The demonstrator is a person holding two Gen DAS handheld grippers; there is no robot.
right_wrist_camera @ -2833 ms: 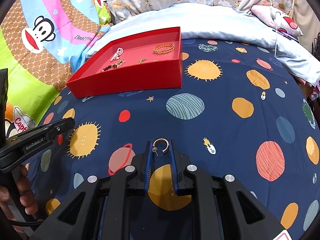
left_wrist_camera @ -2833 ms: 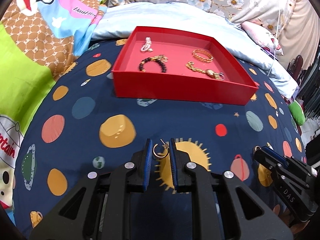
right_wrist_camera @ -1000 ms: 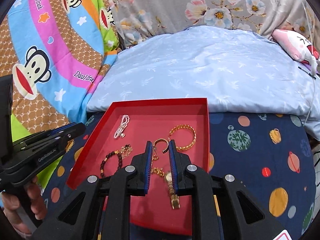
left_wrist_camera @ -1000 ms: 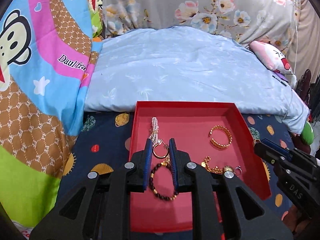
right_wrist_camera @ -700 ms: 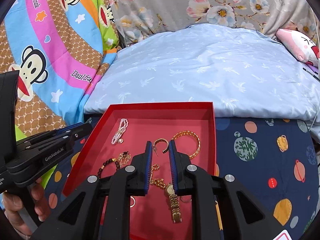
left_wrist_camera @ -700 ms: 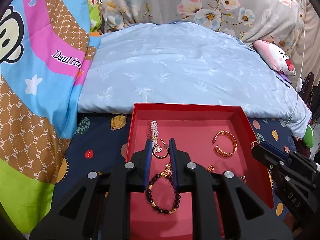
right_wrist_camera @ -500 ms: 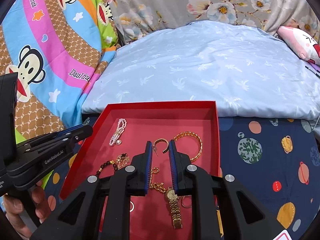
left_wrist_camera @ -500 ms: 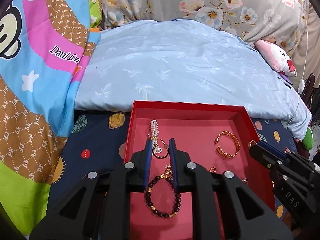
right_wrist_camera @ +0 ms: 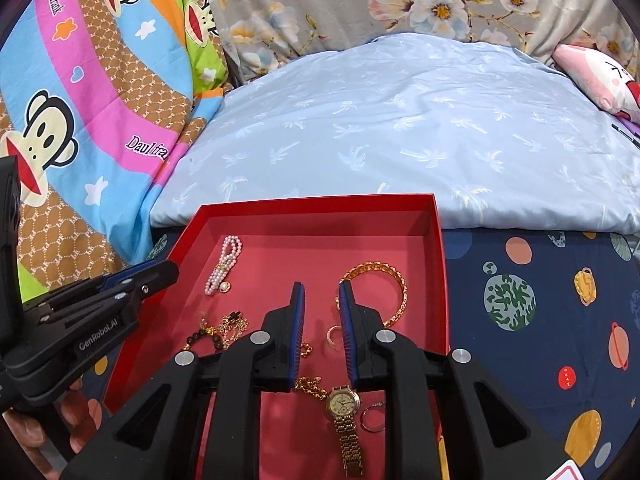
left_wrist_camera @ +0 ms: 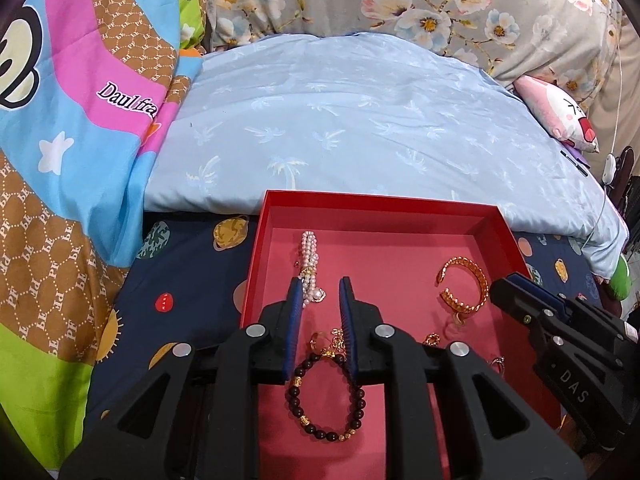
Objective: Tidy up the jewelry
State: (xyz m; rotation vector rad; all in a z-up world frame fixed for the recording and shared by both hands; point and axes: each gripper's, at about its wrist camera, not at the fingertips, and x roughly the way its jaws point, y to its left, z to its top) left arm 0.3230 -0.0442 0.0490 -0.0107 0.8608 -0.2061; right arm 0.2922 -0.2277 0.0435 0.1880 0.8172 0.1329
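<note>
A red tray (left_wrist_camera: pixel 380 204) (right_wrist_camera: pixel 438 280) lies on the bed. Both grippers hover over it, open and empty. Under my left gripper (left_wrist_camera: pixel 319 286) lie a gold hoop earring (left_wrist_camera: pixel 316 339), a dark bead bracelet (left_wrist_camera: pixel 324 396) and a pearl bracelet (left_wrist_camera: pixel 309 256). Under my right gripper (right_wrist_camera: pixel 321 290) lies the other gold hoop earring (right_wrist_camera: pixel 333 336). A gold bangle (right_wrist_camera: pixel 384 284) (left_wrist_camera: pixel 464 286), a gold watch (right_wrist_camera: pixel 344 412) and a small silver ring (right_wrist_camera: pixel 372 416) also lie in the tray.
The tray sits on a dark blue planet-print sheet (right_wrist_camera: pixel 540 320). A light blue pillow (left_wrist_camera: pixel 360 120) lies behind it, a colourful monkey-print blanket (left_wrist_camera: pixel 60 120) to the left, a pink plush (left_wrist_camera: pixel 556 116) at the far right.
Both grippers opened and let go of their hoop earrings, which now lie on the tray floor below the fingers. Earlier they carried them from the sheet to over the tray.
</note>
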